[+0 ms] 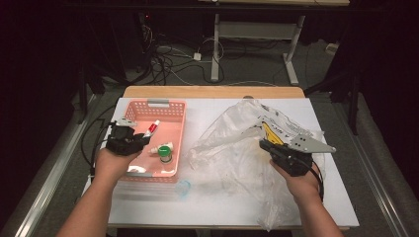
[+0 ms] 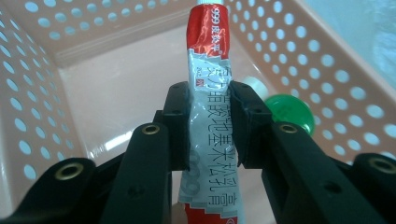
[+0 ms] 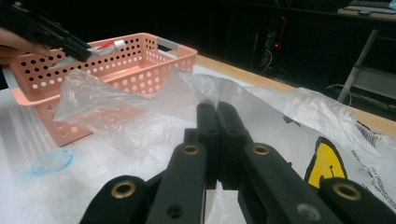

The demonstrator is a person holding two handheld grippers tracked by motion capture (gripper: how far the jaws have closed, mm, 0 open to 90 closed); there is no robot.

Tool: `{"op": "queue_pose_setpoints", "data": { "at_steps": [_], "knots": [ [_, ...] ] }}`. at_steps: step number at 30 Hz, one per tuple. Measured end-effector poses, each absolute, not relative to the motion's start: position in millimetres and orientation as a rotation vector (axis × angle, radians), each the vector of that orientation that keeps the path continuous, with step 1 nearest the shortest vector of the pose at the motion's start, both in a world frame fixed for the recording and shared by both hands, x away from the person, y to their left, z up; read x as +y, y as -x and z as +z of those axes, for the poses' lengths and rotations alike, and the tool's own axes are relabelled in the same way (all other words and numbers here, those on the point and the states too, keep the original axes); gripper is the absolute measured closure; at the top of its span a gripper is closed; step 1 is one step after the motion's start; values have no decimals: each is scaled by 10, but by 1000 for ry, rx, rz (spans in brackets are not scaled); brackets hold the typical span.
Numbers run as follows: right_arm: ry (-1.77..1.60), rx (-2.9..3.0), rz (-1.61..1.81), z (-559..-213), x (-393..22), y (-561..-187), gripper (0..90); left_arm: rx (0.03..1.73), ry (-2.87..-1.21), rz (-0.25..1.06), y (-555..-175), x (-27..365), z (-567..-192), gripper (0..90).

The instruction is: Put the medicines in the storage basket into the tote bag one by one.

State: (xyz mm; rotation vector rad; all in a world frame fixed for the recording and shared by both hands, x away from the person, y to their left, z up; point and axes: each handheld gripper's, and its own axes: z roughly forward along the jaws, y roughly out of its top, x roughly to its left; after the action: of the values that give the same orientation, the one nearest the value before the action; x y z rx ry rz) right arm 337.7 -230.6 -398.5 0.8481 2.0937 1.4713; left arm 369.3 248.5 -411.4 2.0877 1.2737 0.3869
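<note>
The red-and-silver ointment tube (image 2: 208, 116) hangs over the pink basket (image 1: 175, 140), at nine o'clock from the plastic bag (image 1: 237, 143), clamped mid-body by the left gripper (image 2: 208, 123), probably for dropping beside the green-capped bottle (image 1: 165, 153). The right gripper (image 3: 217, 135), jaws fully together, seems to pinch the bag's film, likely steadying it.

Both bare forearms reach in from the near edge. The left black tongs (image 1: 141, 139) angle forward and inward, jaws clamped with a gap between them. The right black tongs (image 1: 263, 145) point inward, jaws pressed fully together.
</note>
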Motion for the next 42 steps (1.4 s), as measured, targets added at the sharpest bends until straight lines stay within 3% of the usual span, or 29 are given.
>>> {"op": "queue_pose_setpoints", "data": {
  "at_steps": [25,31,42],
  "knots": [
    [-821,2116,1458,-3992,-2264,-3338,900,1134,-1860,459,-3002,2381,-4055,686],
    [-821,2120,1451,-4003,-2251,-3345,900,1077,-1870,473,-2875,2272,-3999,686],
    [-811,2127,1453,-4000,-2214,-3323,900,975,-1875,356,-2761,2030,-4005,686]
  ]
}}
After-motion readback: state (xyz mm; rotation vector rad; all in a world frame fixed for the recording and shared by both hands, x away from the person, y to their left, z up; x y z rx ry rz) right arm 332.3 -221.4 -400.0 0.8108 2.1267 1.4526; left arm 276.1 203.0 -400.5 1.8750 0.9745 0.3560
